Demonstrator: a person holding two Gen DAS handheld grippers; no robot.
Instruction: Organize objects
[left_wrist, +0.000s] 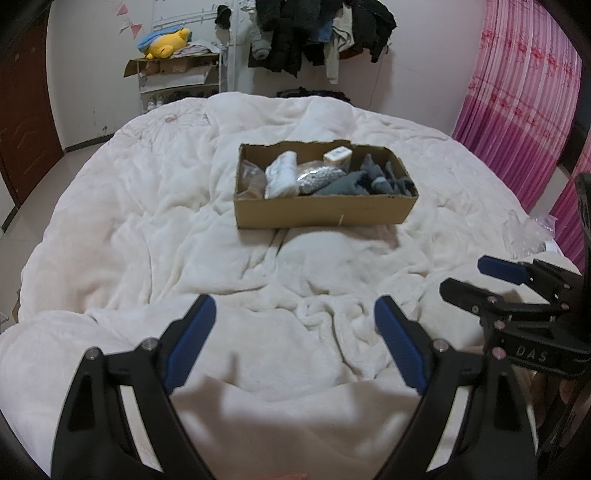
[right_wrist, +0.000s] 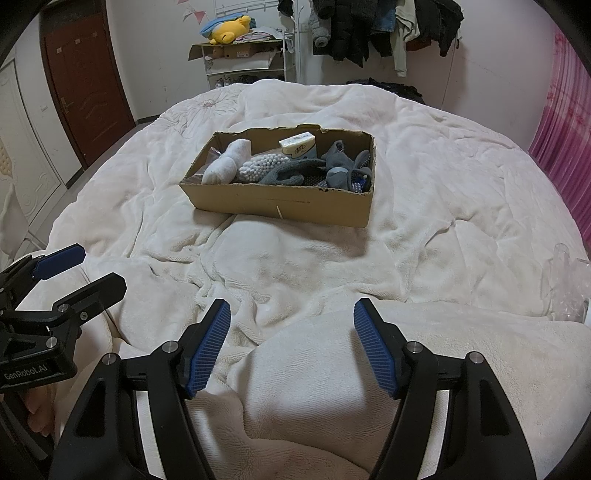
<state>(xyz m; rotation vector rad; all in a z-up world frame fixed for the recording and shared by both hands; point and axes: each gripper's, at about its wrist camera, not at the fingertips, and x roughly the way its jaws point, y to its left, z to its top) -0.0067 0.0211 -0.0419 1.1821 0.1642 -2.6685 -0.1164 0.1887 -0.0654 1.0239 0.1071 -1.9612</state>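
A shallow cardboard box (left_wrist: 325, 212) (right_wrist: 273, 201) sits in the middle of the bed. It holds a rolled white cloth (left_wrist: 282, 173) (right_wrist: 227, 162), a beaded white item (left_wrist: 317, 179) (right_wrist: 260, 166), a small tissue pack (left_wrist: 337, 156) (right_wrist: 298, 144) and grey socks (left_wrist: 373, 181) (right_wrist: 343, 166). My left gripper (left_wrist: 295, 306) is open and empty, low over the blanket in front of the box. My right gripper (right_wrist: 291, 308) is open and empty, beside the left one; it shows in the left wrist view (left_wrist: 469, 275), and the left gripper shows in the right wrist view (right_wrist: 99, 266).
A rumpled white blanket (left_wrist: 147, 221) (right_wrist: 443, 192) covers the bed. Clear plastic wrapping (left_wrist: 528, 232) (right_wrist: 569, 280) lies at the bed's right edge. A shelf with a yellow plush toy (left_wrist: 168, 44) (right_wrist: 229, 31), hanging clothes (left_wrist: 314, 33), a door (right_wrist: 85, 85) and pink curtains (left_wrist: 517, 103) stand behind.
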